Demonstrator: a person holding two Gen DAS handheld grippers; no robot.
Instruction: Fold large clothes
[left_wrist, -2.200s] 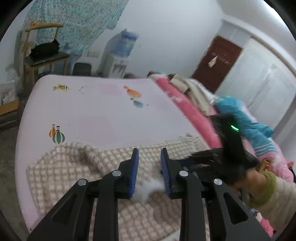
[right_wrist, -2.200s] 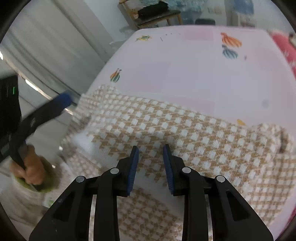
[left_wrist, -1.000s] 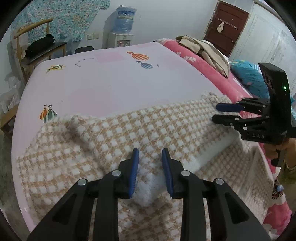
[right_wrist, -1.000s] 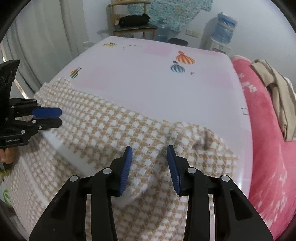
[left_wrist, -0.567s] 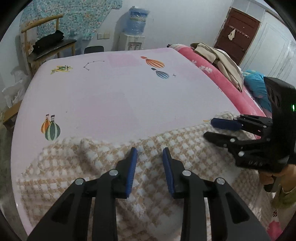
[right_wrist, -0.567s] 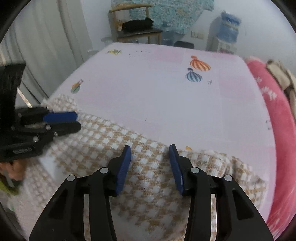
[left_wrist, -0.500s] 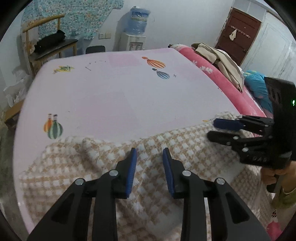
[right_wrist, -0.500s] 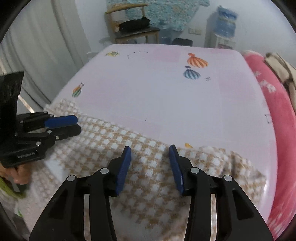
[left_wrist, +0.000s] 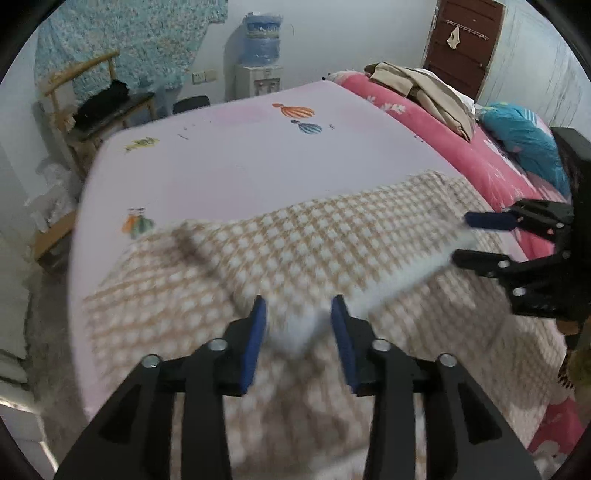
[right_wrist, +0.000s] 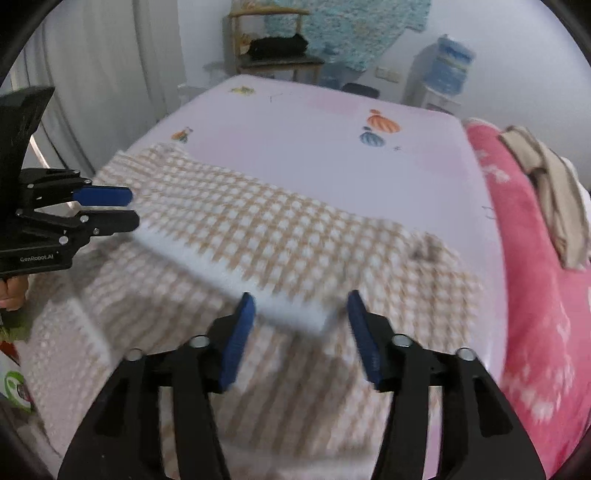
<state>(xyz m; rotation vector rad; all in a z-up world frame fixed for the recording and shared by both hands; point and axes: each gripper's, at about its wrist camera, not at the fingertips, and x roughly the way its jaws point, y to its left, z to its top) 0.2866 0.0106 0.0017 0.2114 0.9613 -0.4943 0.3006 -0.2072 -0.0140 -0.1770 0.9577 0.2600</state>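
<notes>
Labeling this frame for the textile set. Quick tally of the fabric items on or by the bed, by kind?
Checked beige-and-white garment: 1
Pink balloon-print sheet: 1
Red floral blanket: 1
Tan clothing pile: 1
Blue bundle: 1
Teal floral wall cloth: 1
Total: 6

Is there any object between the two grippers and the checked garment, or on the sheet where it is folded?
Nothing visible is in the way. The left gripper and right gripper both have open jaws at the white hem of the checked garment. The pink sheet beyond is bare; beige clothes lie aside.
</notes>
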